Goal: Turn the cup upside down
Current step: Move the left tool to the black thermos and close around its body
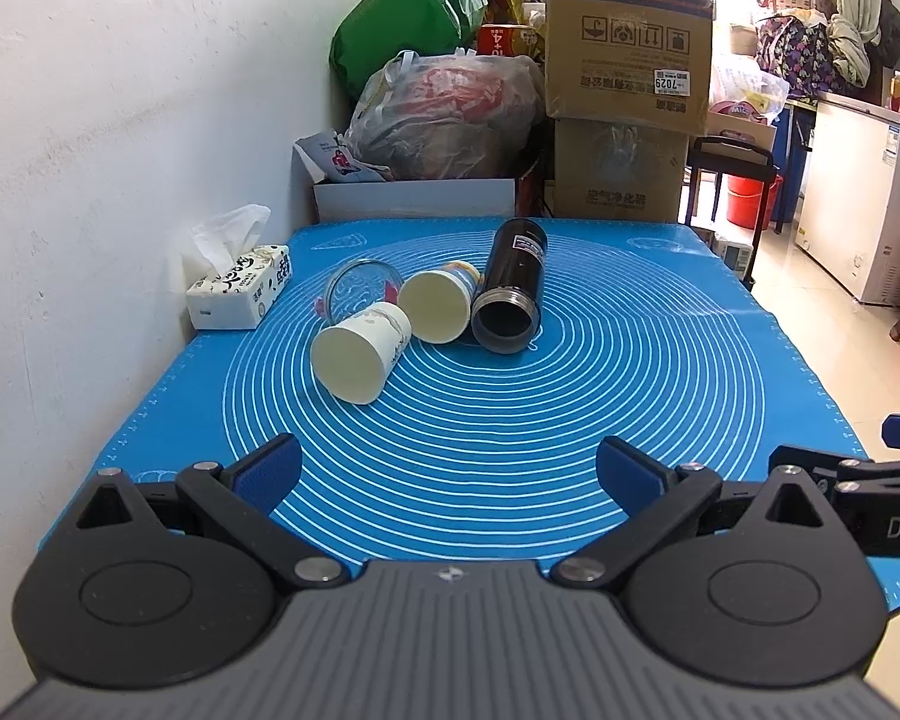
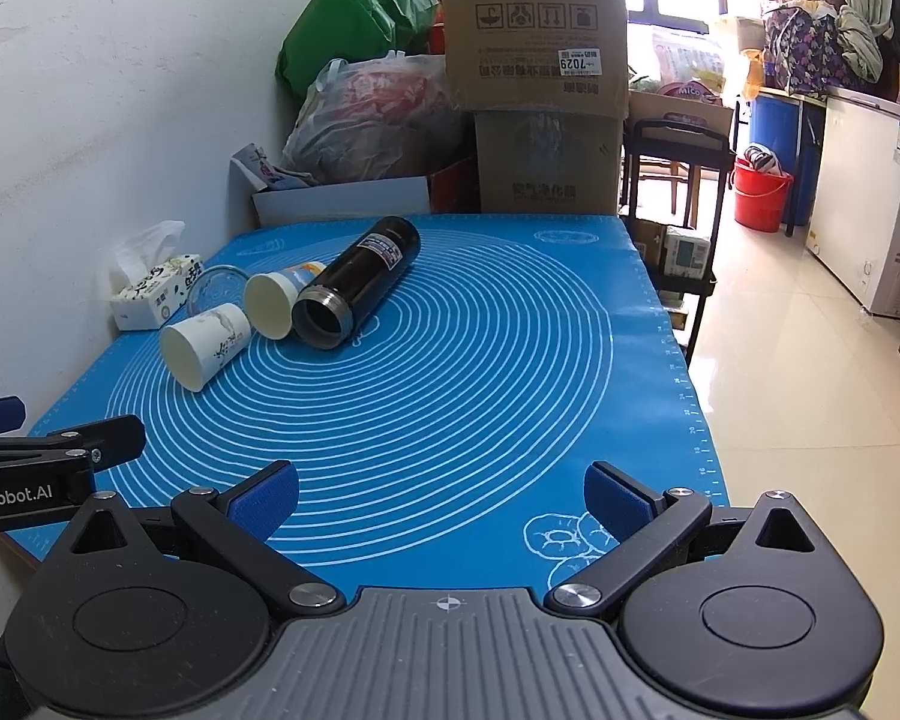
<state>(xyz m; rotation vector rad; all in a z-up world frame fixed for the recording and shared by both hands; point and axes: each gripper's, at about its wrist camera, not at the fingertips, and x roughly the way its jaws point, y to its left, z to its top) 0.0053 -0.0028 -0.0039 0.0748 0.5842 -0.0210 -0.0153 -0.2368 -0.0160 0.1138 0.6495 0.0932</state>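
Note:
Several cups lie on their sides on the blue mat (image 1: 510, 420), mouths toward me. A white paper cup (image 1: 360, 354) lies nearest on the left; it also shows in the right wrist view (image 2: 204, 343). A second paper cup (image 1: 441, 306) (image 2: 279, 300) lies beside a black flask (image 1: 510, 288) (image 2: 360, 279). A clear glass (image 1: 360, 288) (image 2: 216, 288) lies behind the white cup. My left gripper (image 1: 447, 468) is open and empty, well short of the cups. My right gripper (image 2: 441, 501) is open and empty near the mat's front edge.
A tissue box (image 1: 240, 291) sits at the mat's left edge against the white wall. Cardboard boxes (image 1: 624, 30) and plastic bags (image 1: 444, 114) stack behind the table. The table's right edge drops to a tiled floor (image 2: 810, 390). The other gripper shows at each view's side.

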